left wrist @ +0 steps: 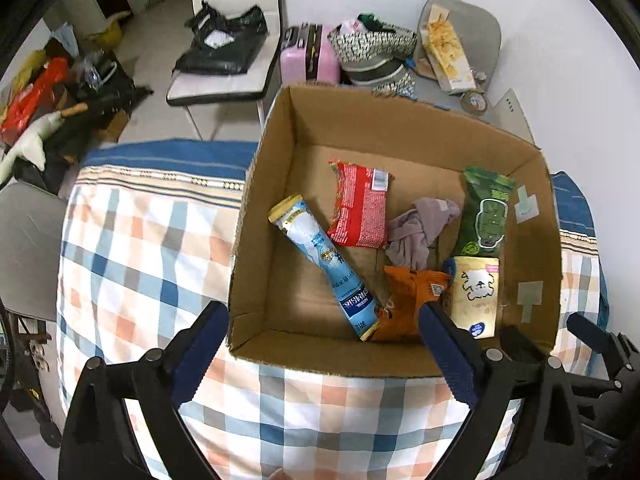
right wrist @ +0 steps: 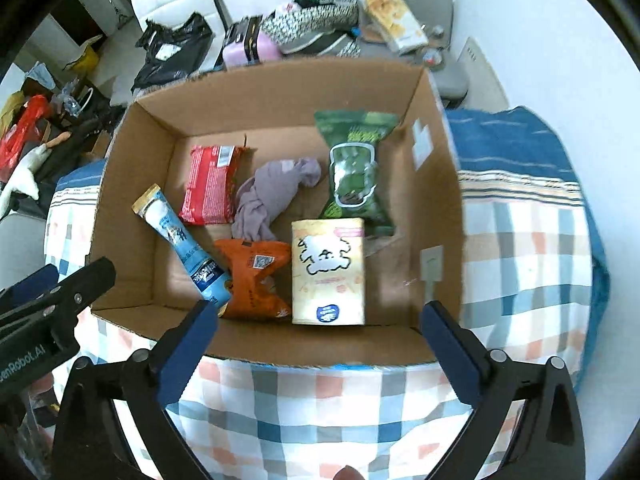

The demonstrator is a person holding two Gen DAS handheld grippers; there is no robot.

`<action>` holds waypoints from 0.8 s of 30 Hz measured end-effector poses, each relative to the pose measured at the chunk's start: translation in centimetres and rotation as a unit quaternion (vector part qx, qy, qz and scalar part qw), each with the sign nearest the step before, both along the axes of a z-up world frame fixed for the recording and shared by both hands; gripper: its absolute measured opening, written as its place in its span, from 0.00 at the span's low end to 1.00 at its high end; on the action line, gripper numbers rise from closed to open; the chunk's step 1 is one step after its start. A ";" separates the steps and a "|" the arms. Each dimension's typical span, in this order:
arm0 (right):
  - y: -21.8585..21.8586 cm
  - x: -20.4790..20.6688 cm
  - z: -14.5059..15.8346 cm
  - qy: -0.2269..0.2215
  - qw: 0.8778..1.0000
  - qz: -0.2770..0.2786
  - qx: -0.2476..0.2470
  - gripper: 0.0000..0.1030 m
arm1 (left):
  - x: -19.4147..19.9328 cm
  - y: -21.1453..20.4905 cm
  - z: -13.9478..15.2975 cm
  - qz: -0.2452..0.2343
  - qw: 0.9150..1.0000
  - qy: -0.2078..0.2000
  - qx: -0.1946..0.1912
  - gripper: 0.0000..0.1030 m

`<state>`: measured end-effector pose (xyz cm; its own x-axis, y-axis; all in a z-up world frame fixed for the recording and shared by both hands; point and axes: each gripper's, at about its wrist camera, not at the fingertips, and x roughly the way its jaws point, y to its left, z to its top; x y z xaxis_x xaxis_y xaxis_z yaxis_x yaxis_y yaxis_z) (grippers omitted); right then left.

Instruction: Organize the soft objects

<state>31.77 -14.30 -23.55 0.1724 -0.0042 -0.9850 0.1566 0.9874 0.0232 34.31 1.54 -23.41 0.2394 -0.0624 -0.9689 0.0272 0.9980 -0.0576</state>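
Observation:
An open cardboard box [left wrist: 280,136] [right wrist: 148,128] stands on a checked cloth. Inside lie a blue and white long pack [left wrist: 324,264] [right wrist: 180,240], a red packet [left wrist: 360,208] [right wrist: 210,188], a mauve cloth bundle [left wrist: 420,228] [right wrist: 272,196], a green packet [left wrist: 484,212] [right wrist: 356,168], an orange packet [left wrist: 408,296] [right wrist: 256,276] and a cream tissue pack [left wrist: 476,292] [right wrist: 328,272]. My left gripper [left wrist: 320,320] is open and empty above the box's near wall. My right gripper [right wrist: 320,320] is open and empty there too. The left gripper also shows in the right wrist view [right wrist: 60,292].
The checked cloth [left wrist: 140,248] [right wrist: 528,240] covers the surface around the box. Behind it are a white chair with a black bag [left wrist: 228,44], a pink case [left wrist: 306,54], a grey chair with a yellow box [left wrist: 448,52] and floor clutter at the left [left wrist: 60,100].

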 end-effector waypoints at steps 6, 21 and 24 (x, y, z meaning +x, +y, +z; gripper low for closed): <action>-0.2 -1.4 2.6 -0.025 1.000 -0.002 -0.008 1.00 | -1.3 -0.1 2.2 0.000 1.000 -0.026 0.002 0.95; -1.5 -9.3 12.3 -0.109 0.994 -0.012 0.004 1.00 | -10.2 -0.4 12.4 -0.008 0.990 -0.136 0.020 0.95; -1.6 -12.6 15.5 -0.140 0.990 -0.013 0.009 1.00 | -12.7 -0.2 14.8 -0.009 0.988 -0.154 0.010 0.95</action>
